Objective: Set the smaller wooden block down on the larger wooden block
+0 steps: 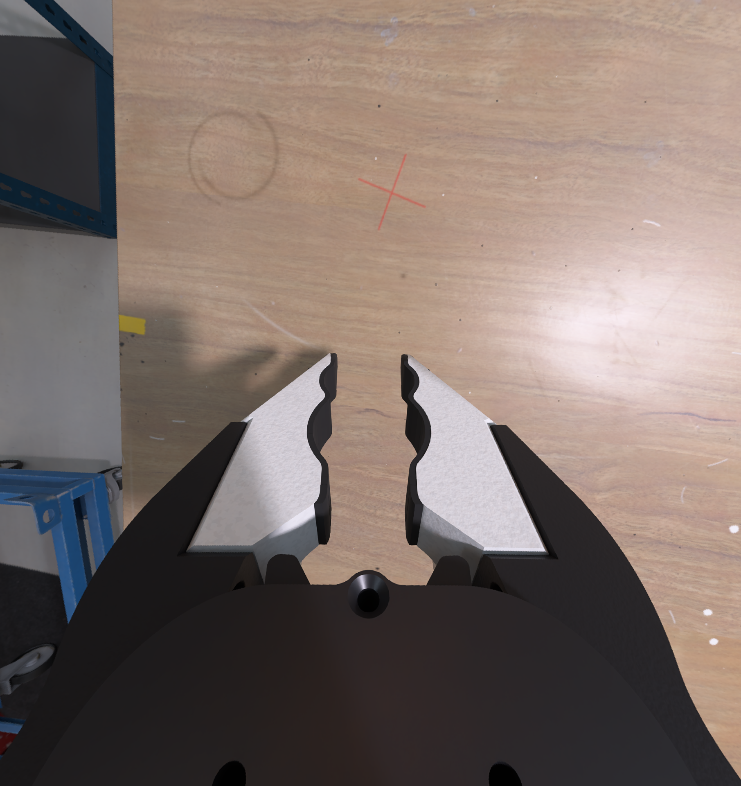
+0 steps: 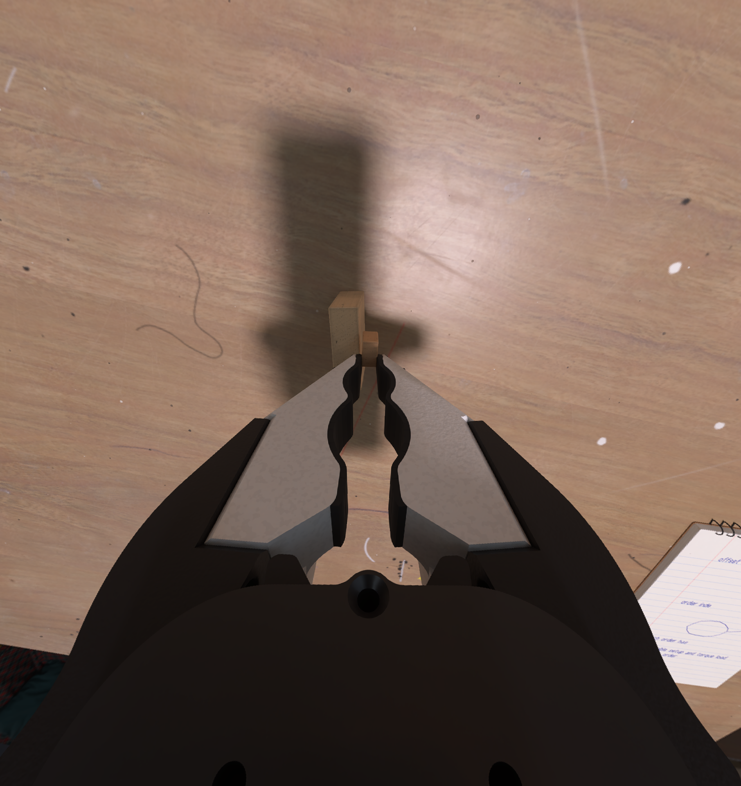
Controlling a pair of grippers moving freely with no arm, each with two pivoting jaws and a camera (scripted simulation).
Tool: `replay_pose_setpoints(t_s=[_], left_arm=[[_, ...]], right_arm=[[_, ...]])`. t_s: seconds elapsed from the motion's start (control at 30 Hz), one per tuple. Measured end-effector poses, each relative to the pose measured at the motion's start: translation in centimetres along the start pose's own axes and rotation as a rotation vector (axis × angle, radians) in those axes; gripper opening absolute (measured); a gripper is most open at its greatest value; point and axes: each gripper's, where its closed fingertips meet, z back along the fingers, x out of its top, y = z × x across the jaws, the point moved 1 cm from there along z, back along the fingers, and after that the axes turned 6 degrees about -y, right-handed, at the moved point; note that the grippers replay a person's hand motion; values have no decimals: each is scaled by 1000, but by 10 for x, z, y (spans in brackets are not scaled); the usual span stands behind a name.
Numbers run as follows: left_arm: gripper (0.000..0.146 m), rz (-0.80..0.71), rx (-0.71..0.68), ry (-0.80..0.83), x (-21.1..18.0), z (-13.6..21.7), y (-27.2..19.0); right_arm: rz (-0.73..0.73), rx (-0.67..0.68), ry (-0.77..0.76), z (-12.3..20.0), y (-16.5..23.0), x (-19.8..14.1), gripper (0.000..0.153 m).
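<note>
In the right wrist view my right gripper (image 2: pixel 368 360) is shut on the smaller wooden block (image 2: pixel 371 343), which sticks out past the fingertips. The larger wooden block (image 2: pixel 346 323), pale and taller in the picture, is just beyond and to the left of it, and their edges overlap in the view. I cannot tell whether the two blocks touch. A dark shadow lies on the wooden table (image 2: pixel 147 170) beyond them. In the left wrist view my left gripper (image 1: pixel 368 357) is open and empty above the bare table (image 1: pixel 530 212). No block shows in that view.
A red cross mark (image 1: pixel 392 192), a faint ring stain (image 1: pixel 232 155) and a strip of yellow tape (image 1: pixel 131 324) lie on the table near its left edge. Blue metal racks (image 1: pixel 100 127) stand past that edge. A spiral notebook (image 2: pixel 708 616) lies at the right.
</note>
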Motion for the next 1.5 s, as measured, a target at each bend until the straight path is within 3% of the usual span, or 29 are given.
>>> replay_pose_setpoints(t_s=[0.57,0.9,1.03,1.17,1.23,1.3,1.4,1.5], left_arm=[[25,-11,-30,50,-6,-11,-4],[24,-28,16,-25,9,1,-5],[24,-33,27,-37,11,5,-5],[24,-48,59,-69,17,16,-6],[24,-61,83,-116,25,27,-9],[24,-90,102,-190,37,42,-19],[25,-174,83,-323,60,65,-52],[26,-303,57,-417,78,80,-98]], right_arm=[[24,8,49,0,12,-4,6],[65,-42,1,11,9,0,11],[54,-86,-50,30,8,-1,13],[69,-176,-209,70,12,8,14],[176,-221,-335,90,26,24,15],[432,-215,-470,97,58,50,18],[883,-111,-641,74,118,82,23],[1011,-117,-597,36,141,100,23]])
